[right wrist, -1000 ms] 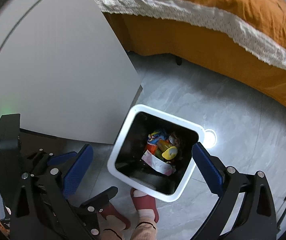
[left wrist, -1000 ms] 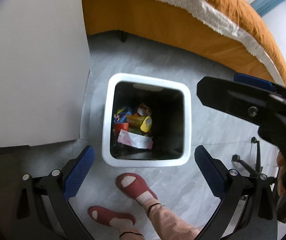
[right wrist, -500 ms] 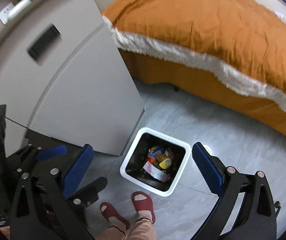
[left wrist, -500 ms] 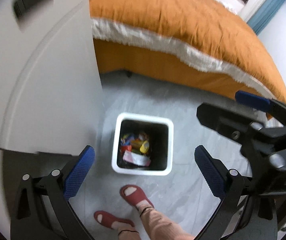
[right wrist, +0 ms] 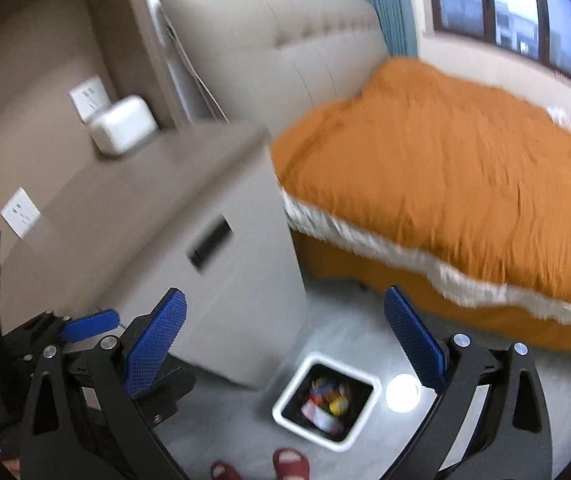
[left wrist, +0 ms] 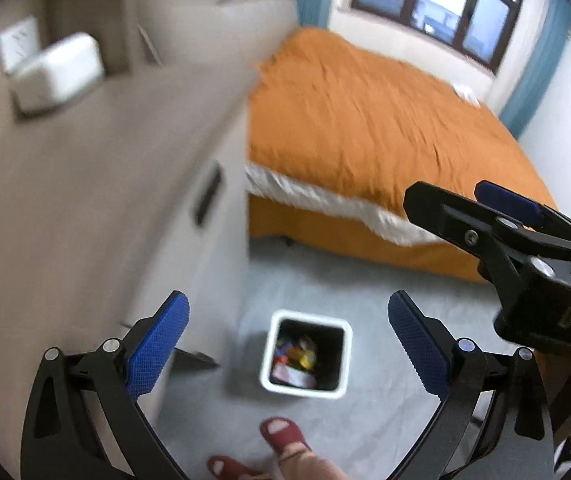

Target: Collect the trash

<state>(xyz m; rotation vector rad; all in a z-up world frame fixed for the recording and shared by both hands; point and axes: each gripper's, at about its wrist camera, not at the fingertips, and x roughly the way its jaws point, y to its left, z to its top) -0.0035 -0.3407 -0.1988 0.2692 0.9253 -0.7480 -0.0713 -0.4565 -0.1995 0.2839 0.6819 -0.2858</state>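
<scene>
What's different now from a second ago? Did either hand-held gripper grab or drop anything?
Both hand-held grippers rose away from the trash bin; it now looks much smaller, and the nightstand top, bed and window have come into view. Nothing was grabbed or dropped: the left hand-held gripper and right hand-held gripper stay open and empty. The bin sits in the same spot beside the nightstand, trash still inside.

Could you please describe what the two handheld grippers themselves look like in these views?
Both are alike. The left gripper and right gripper each have two black, skeletal plastic fingers with triangular cut-outs and silver pivot bolts, tipped with blue cross-hatch-textured pads. Seen from the left wrist camera, the right gripper's black body carries pale lettering that reads roughly "DAS". No cables or sleeves can be made out.
</scene>
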